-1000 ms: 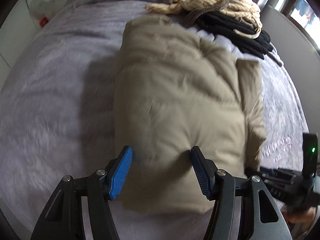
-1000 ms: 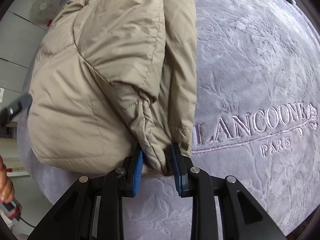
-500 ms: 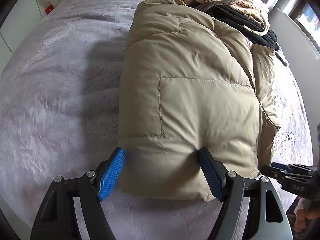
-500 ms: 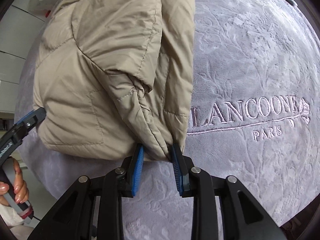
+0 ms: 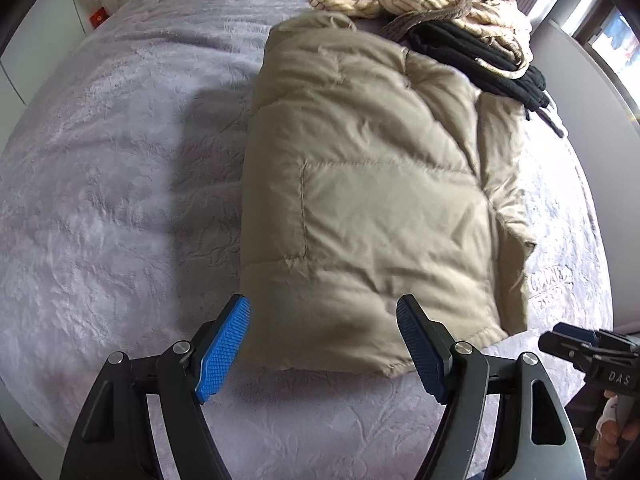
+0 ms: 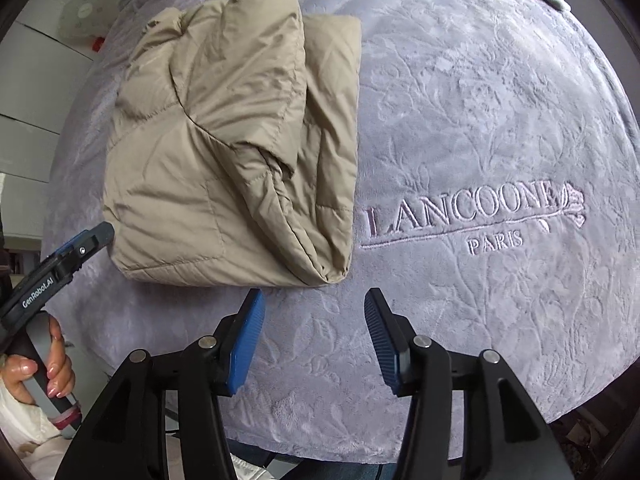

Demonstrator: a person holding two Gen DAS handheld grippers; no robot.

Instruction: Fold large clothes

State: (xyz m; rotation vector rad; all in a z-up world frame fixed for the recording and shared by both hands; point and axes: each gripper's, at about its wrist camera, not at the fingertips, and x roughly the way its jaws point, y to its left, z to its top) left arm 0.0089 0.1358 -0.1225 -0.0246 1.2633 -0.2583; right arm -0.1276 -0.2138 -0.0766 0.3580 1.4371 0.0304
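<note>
A beige padded jacket (image 5: 360, 184) lies folded into a thick rectangle on the lilac plush blanket (image 5: 100, 200). My left gripper (image 5: 322, 300) hovers over its near edge. Its blue pads (image 5: 224, 344) stand wide on either side of the hem without pressing it. In the right wrist view the jacket (image 6: 224, 152) rests just beyond my right gripper (image 6: 313, 292), whose jaws are opening with only blanket between them. The jacket's folded corner (image 6: 324, 272) sits free just ahead of the fingertips. Each gripper shows at the edge of the other's view.
A pile of black clothes (image 5: 480, 52) and a cream striped garment (image 5: 420, 0) lie at the far end of the bed. Embroidered lettering (image 6: 472, 216) marks the blanket right of the jacket. A hand (image 6: 36, 368) holds the left gripper's handle. The bed's edge runs close below both grippers.
My right gripper has let go of the jacket's corner, opened and risen away from it. The left gripper's jaws widened early on and it drew back slightly.
</note>
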